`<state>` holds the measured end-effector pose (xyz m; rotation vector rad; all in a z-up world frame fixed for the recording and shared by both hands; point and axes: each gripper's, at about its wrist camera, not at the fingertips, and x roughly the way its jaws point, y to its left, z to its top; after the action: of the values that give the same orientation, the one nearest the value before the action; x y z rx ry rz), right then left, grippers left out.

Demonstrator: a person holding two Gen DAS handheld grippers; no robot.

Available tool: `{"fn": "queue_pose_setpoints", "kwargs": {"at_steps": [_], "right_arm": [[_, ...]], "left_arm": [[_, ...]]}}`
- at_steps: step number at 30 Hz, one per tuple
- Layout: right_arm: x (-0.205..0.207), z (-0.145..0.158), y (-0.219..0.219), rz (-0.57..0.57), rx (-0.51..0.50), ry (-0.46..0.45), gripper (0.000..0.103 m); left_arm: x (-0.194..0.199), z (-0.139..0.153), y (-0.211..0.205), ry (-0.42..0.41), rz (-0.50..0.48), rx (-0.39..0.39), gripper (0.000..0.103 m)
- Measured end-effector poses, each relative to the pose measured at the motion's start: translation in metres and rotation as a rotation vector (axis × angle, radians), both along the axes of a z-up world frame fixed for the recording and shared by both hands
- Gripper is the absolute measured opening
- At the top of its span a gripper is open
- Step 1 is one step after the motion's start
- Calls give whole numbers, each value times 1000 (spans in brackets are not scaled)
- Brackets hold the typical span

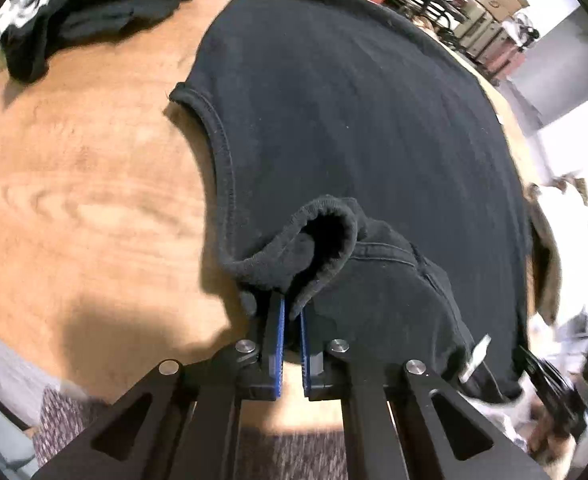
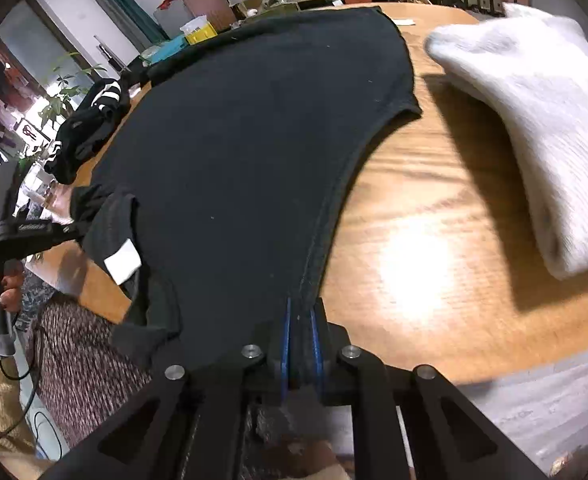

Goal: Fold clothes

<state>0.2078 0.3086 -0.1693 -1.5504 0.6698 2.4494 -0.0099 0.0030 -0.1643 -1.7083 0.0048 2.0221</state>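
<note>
Black sleeveless shirt (image 1: 353,112) lies flat on the worktop (image 1: 86,184), long axis toward 12 o'clock. Left hand-held gripper (image 1: 290,316) pinches its neckband; right hand-held gripper (image 2: 301,320) pinches the near shoulder edge.

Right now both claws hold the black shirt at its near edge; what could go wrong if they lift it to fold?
1. The left claw pinches only a bunched bit of the black shirt, so the cloth may slip out.
2. The white sock lies close beside the shirt on the wooden table; a swinging fold could drag it.
3. The right claw grips a thin hem; uneven pulling may skew the fold.
</note>
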Motion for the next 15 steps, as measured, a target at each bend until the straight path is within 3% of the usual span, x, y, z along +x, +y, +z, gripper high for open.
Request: {"fn": "queue_pose_setpoints", "kwargs": {"at_steps": [7, 8, 9, 10, 11, 15], "right_arm": [[20, -1, -9, 41, 15, -78, 12], [19, -2, -11, 48, 20, -95, 20], [18, -3, -10, 43, 29, -106, 38], [17, -2, -8, 29, 33, -104, 48], [17, 0, -5, 13, 34, -100, 53], [16, 11, 10, -36, 29, -63, 55]], "left_arm": [[13, 17, -42, -22, -42, 25, 6], [9, 18, -44, -19, -53, 11, 6], [1, 18, -45, -23, -57, -1, 8], [-2, 18, -45, -36, -56, -8, 9], [-7, 16, -48, -52, -51, -12, 12], [-25, 15, -56, -100, -24, -23, 28]]}}
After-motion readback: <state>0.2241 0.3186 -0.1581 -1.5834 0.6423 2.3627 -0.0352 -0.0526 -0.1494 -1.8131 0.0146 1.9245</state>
